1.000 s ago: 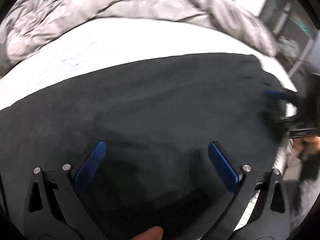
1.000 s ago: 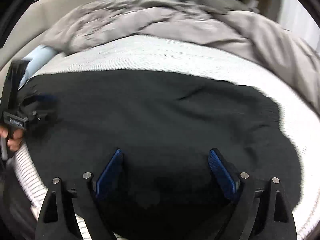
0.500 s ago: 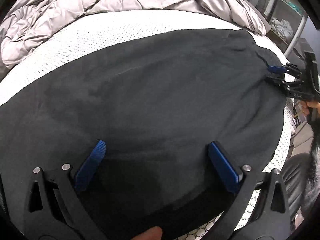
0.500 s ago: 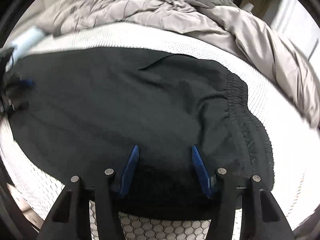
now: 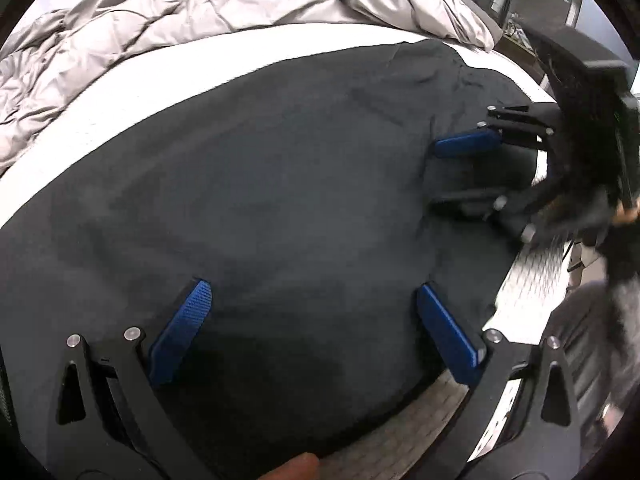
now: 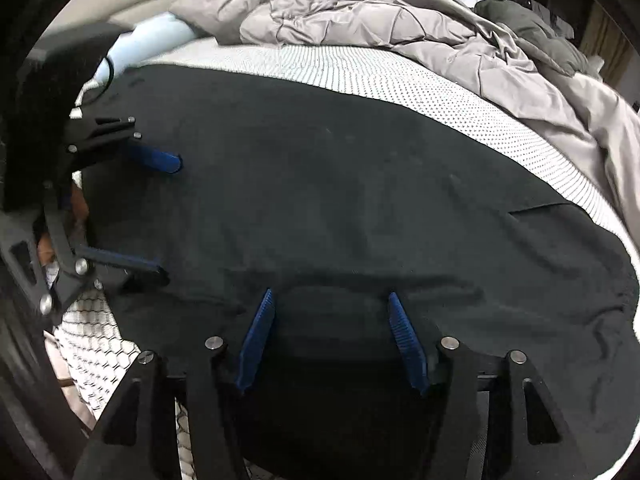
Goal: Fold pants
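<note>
I am holding both grippers over the black pants [image 5: 272,184], which are lying spread flat across the white mattress [image 5: 132,92] and filling the middle of both wrist views. A crumpled grey duvet [image 5: 192,4] is sitting along the top of each frame, beyond the far edge of the pants.

My left gripper [image 5: 316,304] is standing at the bottom of its own view with its jaws wide apart; the blue pads are hovering over the dark fabric and nothing is clamped between them. In the right wrist view it is entering from the left edge, again with its jaws apart.

My right gripper [image 6: 332,312] is at the bottom centre of its own view, and its jaws are opening at this moment. A low fold of the pants is lying between the pads, but I cannot see either pad pressing on it. In the left wrist view this gripper is showing at the right edge, blurred

A pale blue pillow [image 6: 156,40] is lying at the upper left of the right wrist view
</note>
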